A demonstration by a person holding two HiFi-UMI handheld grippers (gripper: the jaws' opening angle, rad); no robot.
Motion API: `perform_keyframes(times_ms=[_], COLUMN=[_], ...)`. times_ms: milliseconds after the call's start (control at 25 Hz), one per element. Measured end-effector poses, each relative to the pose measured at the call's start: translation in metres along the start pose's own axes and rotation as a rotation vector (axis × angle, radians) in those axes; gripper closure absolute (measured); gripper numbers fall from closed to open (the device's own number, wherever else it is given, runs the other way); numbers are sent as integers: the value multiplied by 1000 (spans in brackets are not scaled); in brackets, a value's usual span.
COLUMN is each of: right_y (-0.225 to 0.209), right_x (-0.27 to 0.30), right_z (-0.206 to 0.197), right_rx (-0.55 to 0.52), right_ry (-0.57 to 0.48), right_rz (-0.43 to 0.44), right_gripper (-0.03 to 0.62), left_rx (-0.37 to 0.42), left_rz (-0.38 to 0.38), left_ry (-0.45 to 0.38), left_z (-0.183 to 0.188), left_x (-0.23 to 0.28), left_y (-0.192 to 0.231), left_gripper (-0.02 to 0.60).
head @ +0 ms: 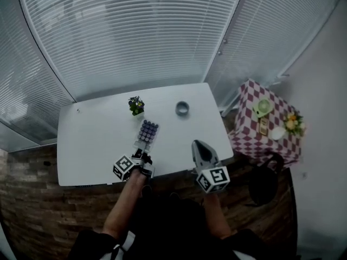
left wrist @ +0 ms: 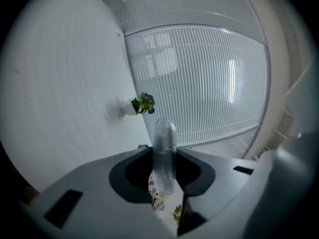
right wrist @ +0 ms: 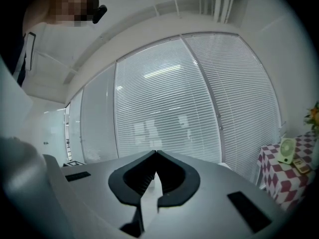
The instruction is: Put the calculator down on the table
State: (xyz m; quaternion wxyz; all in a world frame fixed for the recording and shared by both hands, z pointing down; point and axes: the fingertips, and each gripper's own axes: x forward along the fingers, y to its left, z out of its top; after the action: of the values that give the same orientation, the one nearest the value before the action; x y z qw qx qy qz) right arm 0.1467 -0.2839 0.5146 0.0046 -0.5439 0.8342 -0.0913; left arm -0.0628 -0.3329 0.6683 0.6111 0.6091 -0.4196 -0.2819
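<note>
My left gripper (head: 142,155) pinches the calculator (head: 147,132) in its fingers, over the bench (head: 97,140). My right gripper (head: 198,146) has its fingers pressed together, holding nothing.

On the white rectangular table (head: 92,145), a grey tape roll (head: 182,108) was set right of the small potted plant (head: 136,105), the clear-cased calculator (head: 147,132) before it.

Clamping the calculator's (head: 147,132) near end in the left gripper (head: 142,155) at the desk's (head: 92,145) front edge, right gripper (head: 198,145) level alongside, jaws together, empty.
</note>
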Motion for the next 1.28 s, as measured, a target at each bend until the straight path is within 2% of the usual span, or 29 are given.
perform_keyframes(times_ms=[80,200,320,480,640,720,920,1280], right_y=[1,3,4,7,10,12,20,11], right_x=[1,2,2,2,3,3,3,-3], right_z=[-1,3,1,3,4,2,-4,-8], right_rx=[0,-3,-2,-14,-19,-18,-33,23], right_ry=[1,-8,-8,-6,0,8,32,35], right_rz=[-1,-5,-5,-1,2,5,30,12], right_gripper=[588,588,588,588,588,588,588,588], left_rx=[19,100,51,48,-32,-24,-77,-70], left_rz=[30,79,99,141,169,192,204,217], left_ry=[13,55,87,137,141,161,186,215], left_z=[0,1,-2,-10,-12,-15,-24,-28], left_x=[8,21,32,47,66,72,83,94], left_y=[18,43,66,95,127,138,153,161], left_gripper=[482,482,482,482,482,482,482,482])
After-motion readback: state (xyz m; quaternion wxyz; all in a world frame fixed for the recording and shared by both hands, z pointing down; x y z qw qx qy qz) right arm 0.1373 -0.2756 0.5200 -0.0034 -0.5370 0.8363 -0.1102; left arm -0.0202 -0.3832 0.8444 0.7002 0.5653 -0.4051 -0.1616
